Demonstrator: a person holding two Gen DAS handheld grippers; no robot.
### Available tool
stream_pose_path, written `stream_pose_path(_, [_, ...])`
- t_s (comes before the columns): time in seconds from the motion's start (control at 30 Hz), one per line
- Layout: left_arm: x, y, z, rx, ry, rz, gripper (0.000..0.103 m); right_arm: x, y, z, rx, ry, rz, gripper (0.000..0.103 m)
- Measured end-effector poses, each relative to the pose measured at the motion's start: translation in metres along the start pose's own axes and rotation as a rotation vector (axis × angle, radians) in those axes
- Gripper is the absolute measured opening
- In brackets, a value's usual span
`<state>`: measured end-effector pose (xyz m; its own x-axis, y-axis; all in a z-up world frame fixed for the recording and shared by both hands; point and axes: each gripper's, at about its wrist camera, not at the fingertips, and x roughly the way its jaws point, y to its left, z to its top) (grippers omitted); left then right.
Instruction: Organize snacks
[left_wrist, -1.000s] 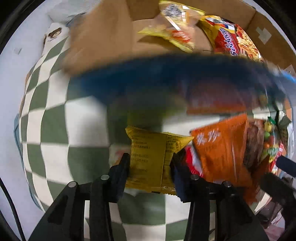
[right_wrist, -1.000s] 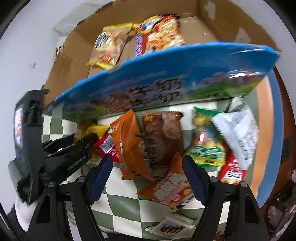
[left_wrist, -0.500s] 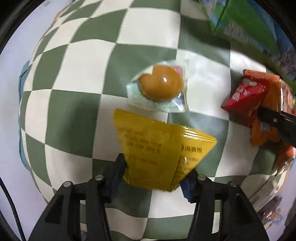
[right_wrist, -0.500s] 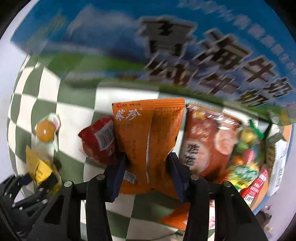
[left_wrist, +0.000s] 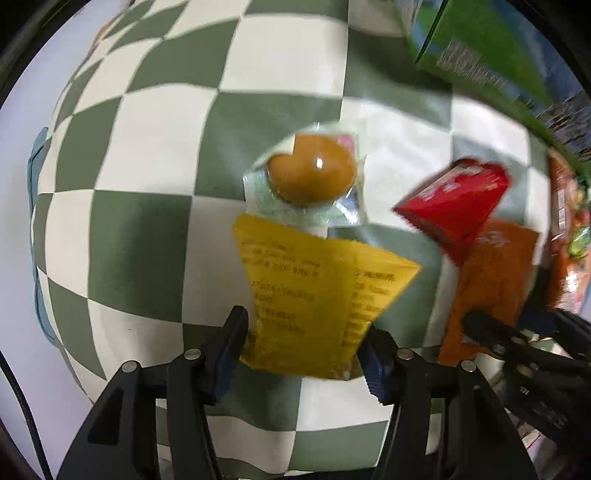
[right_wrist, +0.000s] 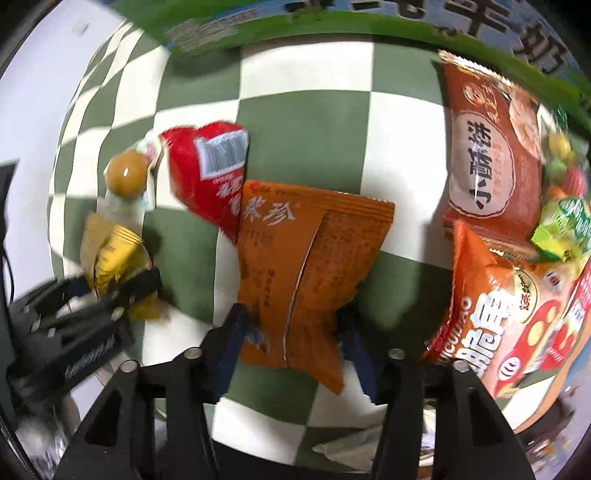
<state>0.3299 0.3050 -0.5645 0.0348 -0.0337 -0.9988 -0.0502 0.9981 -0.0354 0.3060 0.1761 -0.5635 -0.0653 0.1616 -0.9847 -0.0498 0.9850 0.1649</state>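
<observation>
Snacks: left claw (left_wrist: 303, 350) on yellow packet (left_wrist: 314, 299); right claw (right_wrist: 291, 339), prob. gripping, orange packet (right_wrist: 306, 266).

Your open ground is the checked cloth (left_wrist: 147, 155) left of the yellow packet (left_wrist: 314, 302): bare squares out to the edge. Ahead, the wrapped round snack (left_wrist: 310, 177) touches that packet's far end. Rightward it crowds: red packet (right_wrist: 210, 173) overlapping the orange packet (right_wrist: 306, 266), then a clear green strip, then a heap of bags (right_wrist: 491, 177). The blue-green carton (left_wrist: 480, 48) walls off the far side.
</observation>
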Motion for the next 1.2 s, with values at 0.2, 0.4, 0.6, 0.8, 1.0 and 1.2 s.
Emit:
stream_pose_path(0.2, [0.013,-0.003,0.017,0.027,-0.002,0.023,0.054,0.006,-0.004,0.018,0.088,-0.054,-0.023,0.068])
stream_pose_path(0.4, [0.015,-0.013,0.01,0.04,-0.049,0.009,0.039,0.009,0.008,0.009,0.086,-0.107,-0.06,0.057])
stream_pose_path(0.6, [-0.012,-0.006,0.008,0.008,-0.102,-0.053,0.038,-0.015,0.002,-0.008,0.075,-0.118,0.029,0.051])
stream_pose_path(0.8, [-0.079,-0.015,0.024,0.008,-0.216,-0.151,0.038,-0.079,0.002,-0.024,0.05,-0.183,0.145,0.051])
stream_pose_path(1.0, [-0.208,-0.084,0.066,0.075,-0.328,-0.215,0.038,-0.176,-0.029,-0.025,0.077,-0.338,0.194,0.051])
stream_pose_path(1.2, [-0.221,-0.137,0.136,0.158,-0.312,-0.142,0.039,-0.244,-0.082,0.053,0.133,-0.479,0.072,0.051])
